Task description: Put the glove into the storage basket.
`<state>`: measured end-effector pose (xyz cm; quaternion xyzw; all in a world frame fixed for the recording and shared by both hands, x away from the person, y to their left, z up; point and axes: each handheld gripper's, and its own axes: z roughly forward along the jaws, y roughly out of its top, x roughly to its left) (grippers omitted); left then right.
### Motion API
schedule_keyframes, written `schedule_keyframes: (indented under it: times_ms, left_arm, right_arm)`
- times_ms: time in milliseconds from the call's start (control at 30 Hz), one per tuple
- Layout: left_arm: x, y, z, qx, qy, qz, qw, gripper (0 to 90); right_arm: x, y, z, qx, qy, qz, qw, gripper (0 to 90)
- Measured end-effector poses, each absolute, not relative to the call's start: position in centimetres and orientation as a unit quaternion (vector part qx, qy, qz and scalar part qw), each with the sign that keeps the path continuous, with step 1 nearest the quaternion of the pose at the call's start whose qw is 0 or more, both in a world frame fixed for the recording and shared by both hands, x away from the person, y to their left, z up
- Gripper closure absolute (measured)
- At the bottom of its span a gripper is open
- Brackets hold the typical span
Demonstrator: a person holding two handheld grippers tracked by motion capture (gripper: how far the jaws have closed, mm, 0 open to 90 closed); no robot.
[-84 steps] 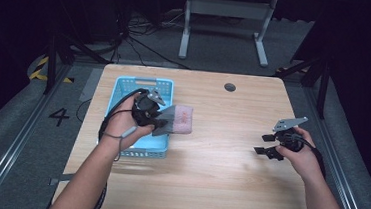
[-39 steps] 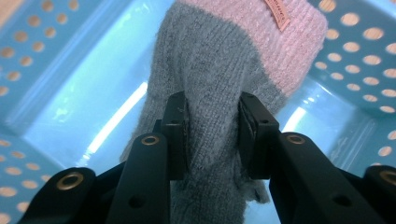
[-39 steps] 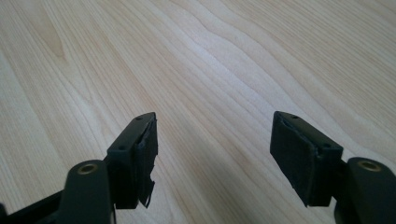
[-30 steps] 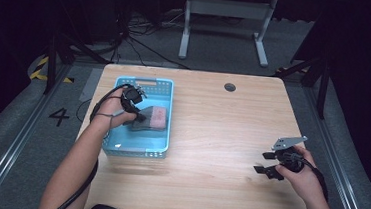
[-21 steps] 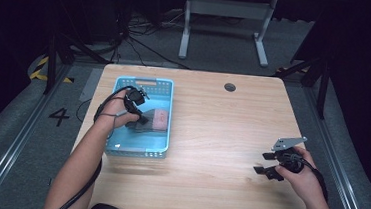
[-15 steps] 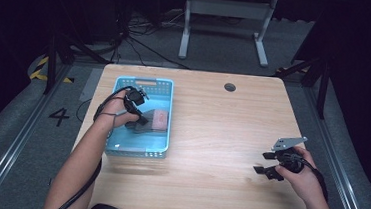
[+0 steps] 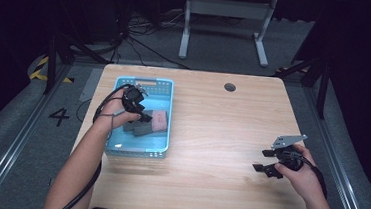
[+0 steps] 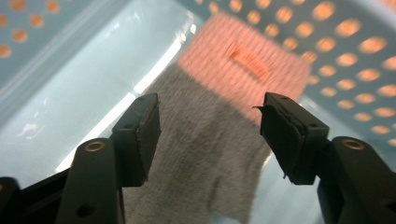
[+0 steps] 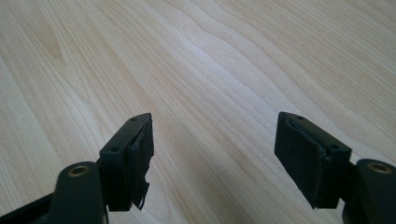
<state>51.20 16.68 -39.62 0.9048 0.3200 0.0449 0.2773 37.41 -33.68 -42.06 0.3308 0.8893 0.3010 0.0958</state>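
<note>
Sock [image 8: 219, 140] now released in basket [image 7: 165, 110]; left gripper [image 8: 210, 121] jaws apart, right gripper [image 9: 215, 154] jaws apart over bare table [image 9: 233, 56].

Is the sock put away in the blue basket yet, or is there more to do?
It looks put away: the grey and pink sock lies flat on the floor of the blue basket. The left tool is open above it, holding nothing. The right tool is open over bare table. No other clothes are in sight, so probably only pulling the left tool out remains.
</note>
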Motion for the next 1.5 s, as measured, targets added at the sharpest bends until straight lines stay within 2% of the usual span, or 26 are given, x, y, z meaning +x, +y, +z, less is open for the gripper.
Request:
schedule_keyframes:
  times_ms: [267, 467, 733, 1167, 1500]
  left_arm:
    - [47.1, 16.0, -36.2, 0.881, 0.318, 0.057, 0.346, 35.7]
    - [44.2, 15.0, -34.5, 0.87, 0.319, 0.069, 0.369, 30.6]
    - [40.0, 12.4, -33.4, 0.874, 0.293, 0.062, 0.383, 29.6]
    - [37.0, 7.7, -35.6, 0.879, 0.254, 0.033, 0.403, 26.2]
    - [36.5, 4.3, -39.5, 0.89, 0.218, 0.008, 0.401, 16.9]
  right_arm:
    - [38.7, -33.0, -41.6, 0.317, 0.892, 0.309, 0.095, 28.7]
    - [39.6, -32.3, -41.4, 0.304, 0.896, 0.311, 0.09, 28.6]
    - [40.4, -31.7, -41.6, 0.298, 0.899, 0.308, 0.087, 27.7]
    - [40.4, -32.3, -42.0, 0.306, 0.898, 0.306, 0.083, 27.2]
    - [40.4, -32.7, -42.2, 0.309, 0.898, 0.302, 0.083, 25.6]
